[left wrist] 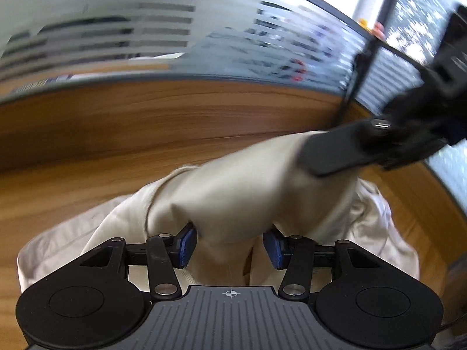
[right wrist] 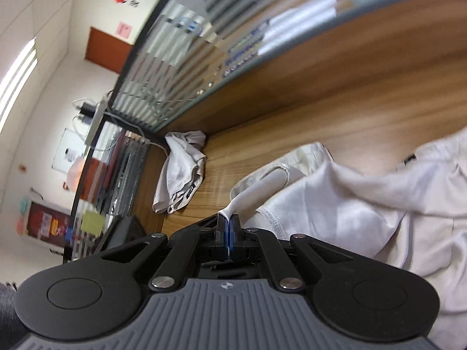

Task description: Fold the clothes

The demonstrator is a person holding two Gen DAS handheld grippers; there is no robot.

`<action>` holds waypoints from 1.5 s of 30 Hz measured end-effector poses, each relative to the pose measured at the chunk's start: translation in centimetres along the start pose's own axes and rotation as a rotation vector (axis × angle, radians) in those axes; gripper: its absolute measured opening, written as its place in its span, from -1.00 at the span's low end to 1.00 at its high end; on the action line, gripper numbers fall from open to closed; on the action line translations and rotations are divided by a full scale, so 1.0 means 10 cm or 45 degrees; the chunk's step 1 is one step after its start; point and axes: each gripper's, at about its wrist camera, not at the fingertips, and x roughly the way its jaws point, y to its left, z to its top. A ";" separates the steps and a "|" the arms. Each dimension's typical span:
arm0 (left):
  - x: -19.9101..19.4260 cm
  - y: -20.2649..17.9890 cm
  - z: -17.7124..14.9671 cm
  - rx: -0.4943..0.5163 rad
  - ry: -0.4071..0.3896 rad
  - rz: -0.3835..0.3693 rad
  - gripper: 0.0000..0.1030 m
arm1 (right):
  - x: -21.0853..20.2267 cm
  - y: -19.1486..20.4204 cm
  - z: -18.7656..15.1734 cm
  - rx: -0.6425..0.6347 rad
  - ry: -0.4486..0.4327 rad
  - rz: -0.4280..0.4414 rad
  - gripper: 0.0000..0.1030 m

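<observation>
Wood desk (left wrist: pixel 116 134), left fingers (left wrist: pixel 230 246) parted round cream garment (left wrist: pixel 233 192), right fingers (right wrist: pixel 229 227) tilted, pinching white cloth (right wrist: pixel 350 201)

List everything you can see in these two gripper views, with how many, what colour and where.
cream garment: one, cream and off-white, bunched on the table in front of both grippers.
crumpled garment: one, pale grey-white, at the back of the table against the partition, apart from the cream one.
wooden table: one, brown wood grain, under the clothes.
frosted glass partition: one, grey striped, along the table's far edge.
left gripper: one, black with blue pads, jaws apart with a fold of the cream garment between them.
right gripper: one, black with blue pads, shut on a thin pinch of the cream garment's pale fabric.
</observation>
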 end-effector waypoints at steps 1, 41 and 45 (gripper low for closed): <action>0.02 -0.03 0.01 0.013 0.000 0.003 0.03 | 0.03 -0.03 0.00 0.020 -0.001 0.007 -0.97; -0.74 1.53 -0.02 -0.908 0.411 -0.440 -0.93 | 0.76 1.01 -0.68 -0.839 0.213 -0.067 -0.66; -0.70 1.59 -0.03 -0.984 0.445 -0.432 -0.93 | 0.90 1.12 -0.84 -0.946 0.269 -0.033 -0.59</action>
